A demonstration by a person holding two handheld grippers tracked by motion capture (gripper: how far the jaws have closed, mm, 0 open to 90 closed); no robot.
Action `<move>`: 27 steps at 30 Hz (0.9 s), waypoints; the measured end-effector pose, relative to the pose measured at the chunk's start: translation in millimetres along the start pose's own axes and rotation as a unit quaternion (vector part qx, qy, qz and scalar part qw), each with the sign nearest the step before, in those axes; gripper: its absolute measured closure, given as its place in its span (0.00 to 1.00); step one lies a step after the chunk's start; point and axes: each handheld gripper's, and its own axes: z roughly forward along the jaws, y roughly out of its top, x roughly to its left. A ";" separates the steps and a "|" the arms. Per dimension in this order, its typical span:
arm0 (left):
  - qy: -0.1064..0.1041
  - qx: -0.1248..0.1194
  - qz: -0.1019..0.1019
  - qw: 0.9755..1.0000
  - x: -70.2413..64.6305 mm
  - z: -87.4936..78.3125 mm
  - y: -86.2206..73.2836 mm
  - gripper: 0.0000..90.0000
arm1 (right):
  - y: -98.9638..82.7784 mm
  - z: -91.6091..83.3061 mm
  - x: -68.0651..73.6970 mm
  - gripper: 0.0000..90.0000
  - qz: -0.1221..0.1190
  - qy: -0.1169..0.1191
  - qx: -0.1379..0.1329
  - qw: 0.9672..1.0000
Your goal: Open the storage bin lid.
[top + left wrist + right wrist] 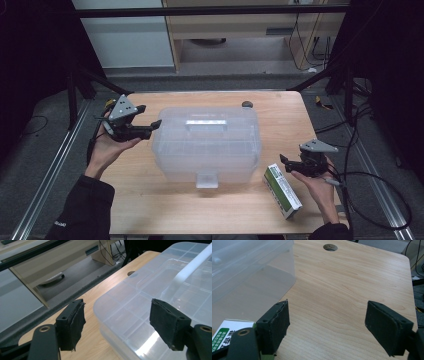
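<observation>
Green box [283, 191] beside right tool [284, 161], jaws apart

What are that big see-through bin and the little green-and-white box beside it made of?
The bin looks like translucent plastic, glossy: the table shows through its walls and light glints off its lid. The green-and-white box seems to be printed cardboard, with sharp folded edges and a matte face, though thin plastic cannot be ruled out.
</observation>
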 end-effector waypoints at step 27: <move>-0.046 0.041 0.105 0.993 -25.8 7.6 43.2 0.31 | -0.2 1.1 -1.4 0.24 -0.004 0.006 0.011 1.000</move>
